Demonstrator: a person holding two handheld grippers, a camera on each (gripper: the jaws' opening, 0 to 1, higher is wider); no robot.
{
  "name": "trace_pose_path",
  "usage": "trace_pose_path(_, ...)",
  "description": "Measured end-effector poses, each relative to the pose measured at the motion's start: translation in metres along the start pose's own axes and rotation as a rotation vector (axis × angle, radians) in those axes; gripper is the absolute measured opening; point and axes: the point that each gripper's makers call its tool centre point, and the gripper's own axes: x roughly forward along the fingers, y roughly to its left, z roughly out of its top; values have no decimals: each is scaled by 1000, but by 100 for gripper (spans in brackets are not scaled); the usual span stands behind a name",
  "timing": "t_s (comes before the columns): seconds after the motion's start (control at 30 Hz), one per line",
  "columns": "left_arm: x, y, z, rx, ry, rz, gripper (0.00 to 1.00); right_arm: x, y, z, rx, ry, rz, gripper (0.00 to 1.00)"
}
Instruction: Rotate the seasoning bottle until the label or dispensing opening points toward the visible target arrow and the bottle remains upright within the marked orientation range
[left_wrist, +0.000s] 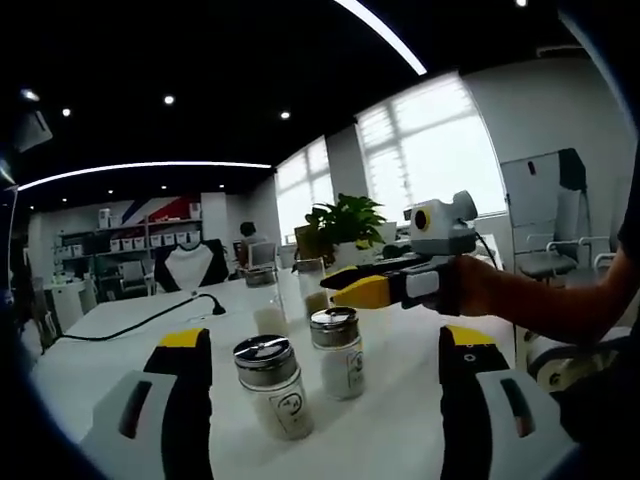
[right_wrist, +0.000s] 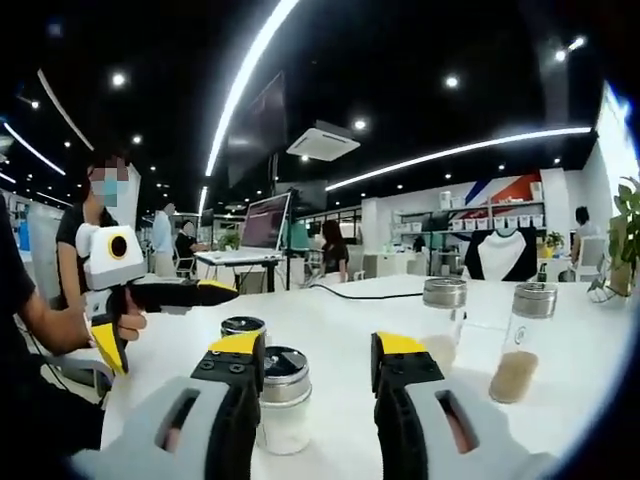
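Two seasoning bottles with metal lids and white contents stand upright on the white table (left_wrist: 120, 330). In the left gripper view, the nearer bottle (left_wrist: 272, 385) and the second bottle (left_wrist: 338, 352) stand ahead of my left gripper (left_wrist: 323, 337), whose jaws are spread wide and touch nothing. The right gripper (left_wrist: 347, 284), held in a hand, reaches in from the right above them. In the right gripper view, my right gripper (right_wrist: 318, 350) is open, and a bottle (right_wrist: 285, 398) stands at its gap, partly hidden by the left jaw. A second lid (right_wrist: 243, 327) sits behind. The left gripper (right_wrist: 200, 292) hovers at left.
Two more bottles stand farther back (left_wrist: 265, 298) (left_wrist: 313, 285); in the right gripper view they are a pale one (right_wrist: 443, 320) and one with brown contents (right_wrist: 520, 345). A black cable (left_wrist: 150, 320) crosses the table. A potted plant (left_wrist: 345, 222) stands at the far edge. A person (right_wrist: 95, 225) sits behind.
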Motion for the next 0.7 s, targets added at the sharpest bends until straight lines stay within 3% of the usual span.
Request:
trace_pose_path(0.07, 0, 0, 2, -11, -11, 4, 99, 0, -1, 1, -5, -4, -4, 42)
trace_pose_path(0.13, 0, -3, 8, -88, -53, -11, 100, -1, -5, 2, 0, -7, -21, 44)
trace_pose_path(0.2, 0, -2, 12, -114, -72, -10, 100, -2, -11, 4, -4, -13, -48, 44)
trace_pose_path(0.47, -1, 2, 10, -48, -58, 10, 100, -7, -26, 12, 16, -61, -112, 38)
trace_pose_path(0.6, -4, 3, 18, -72, -95, 12, 100, -9, -34, 10, 48, -63, -143, 43)
trace_pose_path(0.7, -4, 4, 18, -67, -89, 20, 100, -9, -36, 9, 40, -58, -153, 49)
